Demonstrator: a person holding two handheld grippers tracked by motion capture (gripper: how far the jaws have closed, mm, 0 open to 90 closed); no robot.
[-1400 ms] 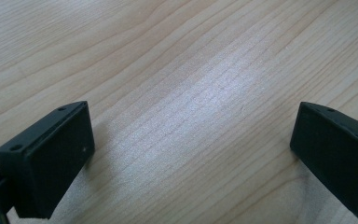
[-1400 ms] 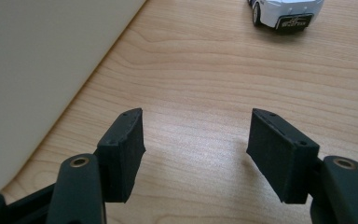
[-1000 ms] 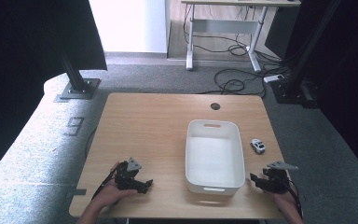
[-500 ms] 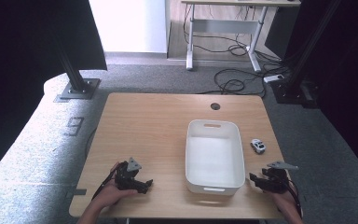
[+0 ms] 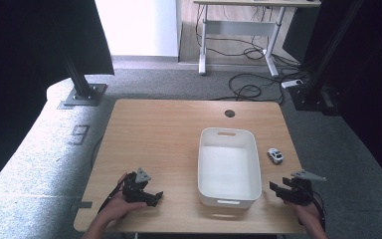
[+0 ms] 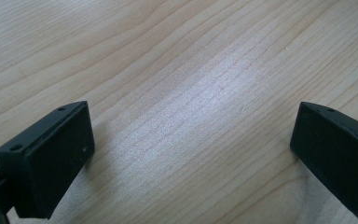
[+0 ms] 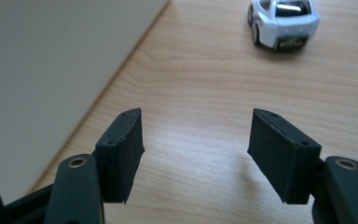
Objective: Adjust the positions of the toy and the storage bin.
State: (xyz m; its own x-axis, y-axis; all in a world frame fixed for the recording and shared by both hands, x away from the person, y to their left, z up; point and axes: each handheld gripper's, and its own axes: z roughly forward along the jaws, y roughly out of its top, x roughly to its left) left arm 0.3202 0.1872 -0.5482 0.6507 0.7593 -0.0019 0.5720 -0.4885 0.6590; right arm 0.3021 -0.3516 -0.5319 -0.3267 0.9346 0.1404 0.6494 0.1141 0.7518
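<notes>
High view: left tongs (image 5: 154, 195) and right tongs (image 5: 273, 188) low on tabletop (image 5: 159, 134), white bin (image 5: 228, 167) between, toy car (image 5: 275, 156) just right of bin. Left gripper view: jaws spread over bare wood. Right gripper view: jaws spread, empty, car (image 7: 283, 22) ahead, well apart.

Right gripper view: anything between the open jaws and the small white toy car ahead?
Nothing visible. The right gripper has its jaws open and empty, and bare light wooden tabletop runs from them up to the small white toy car. The white plastic bin stands off to the side, out of that line.
</notes>
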